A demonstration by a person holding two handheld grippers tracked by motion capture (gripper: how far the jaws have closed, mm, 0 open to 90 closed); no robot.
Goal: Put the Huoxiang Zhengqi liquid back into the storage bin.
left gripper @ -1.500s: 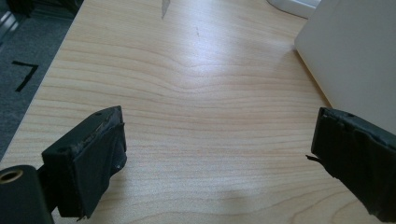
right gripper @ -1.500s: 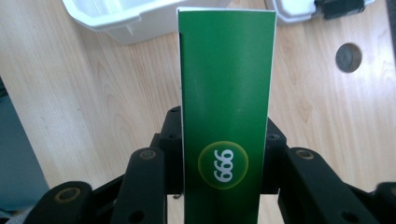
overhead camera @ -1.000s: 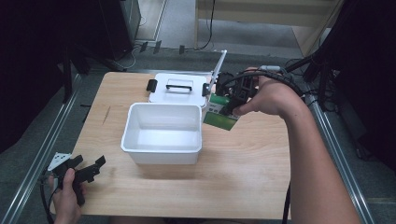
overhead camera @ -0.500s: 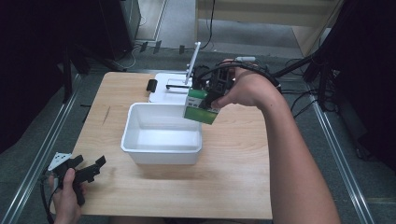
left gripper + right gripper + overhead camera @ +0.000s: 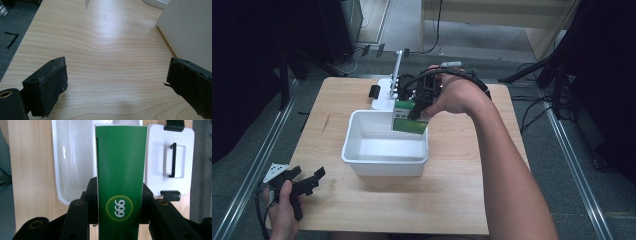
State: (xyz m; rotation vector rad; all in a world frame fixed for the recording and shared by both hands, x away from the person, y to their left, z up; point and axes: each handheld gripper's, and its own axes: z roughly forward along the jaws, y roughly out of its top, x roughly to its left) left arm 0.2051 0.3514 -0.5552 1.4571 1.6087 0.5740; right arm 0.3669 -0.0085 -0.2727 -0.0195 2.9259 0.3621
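Since prev frame, my right gripper (image 5: 416,111) carried the green box (image 5: 409,123) from beside the lid (image 5: 170,157) to over the white bin's (image 5: 362,155) far-right corner. Jaws pinch the box's sides. My left gripper (image 5: 307,184), near-left of bin, w/ jaws spread wide, nothing between.

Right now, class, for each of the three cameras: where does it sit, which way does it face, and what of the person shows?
High view: above the person's side, facing forward and down on the table; both forearms, left gripper, right gripper.
Left gripper view: on the left gripper, along its open jaws, low over the wood.
Right gripper view: on the right gripper, looking down past the green box.
Shared: all show the white bin; two show the white lid.
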